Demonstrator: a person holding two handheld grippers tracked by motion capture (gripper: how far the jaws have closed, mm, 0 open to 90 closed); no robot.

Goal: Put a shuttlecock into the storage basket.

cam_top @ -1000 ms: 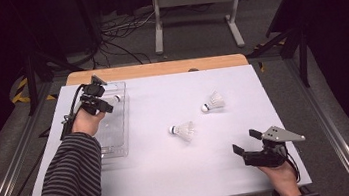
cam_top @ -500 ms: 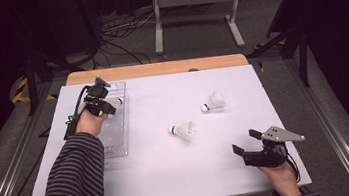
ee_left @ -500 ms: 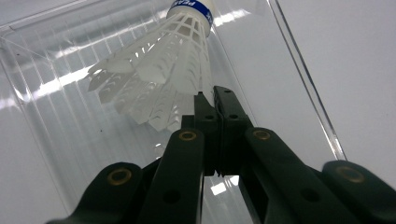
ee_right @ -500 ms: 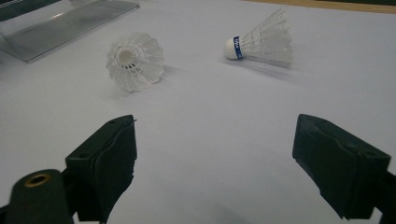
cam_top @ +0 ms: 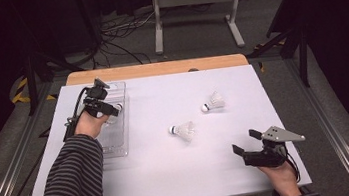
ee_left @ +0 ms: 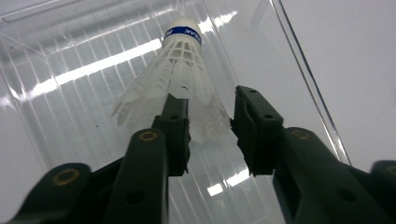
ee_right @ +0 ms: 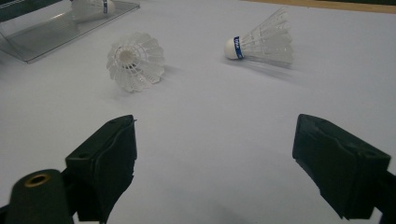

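A white shuttlecock (ee_left: 180, 70) with a blue band lies in a clear plastic tray (ee_left: 70, 79), its cork pointing away from me. My left gripper (ee_left: 210, 116) hovers over it with the jaws a little apart. The edge of the skirt sits in the gap and the left jaw is in front of the skirt. In the high view my left gripper (cam_top: 108, 107) is over the tray (cam_top: 117, 140) at the table's left. Two more shuttlecocks (cam_top: 182, 130) (cam_top: 213, 102) lie on the white table. My right gripper (cam_top: 246, 140) rests near the front right, open and holding nothing.
From the right gripper (ee_right: 215, 140), one shuttlecock (ee_right: 135, 60) shows its open skirt and the other (ee_right: 261, 44) lies on its side farther right. The tray's corner (ee_right: 60, 28) is at the upper left. A wooden strip (cam_top: 156, 69) borders the table's far edge.
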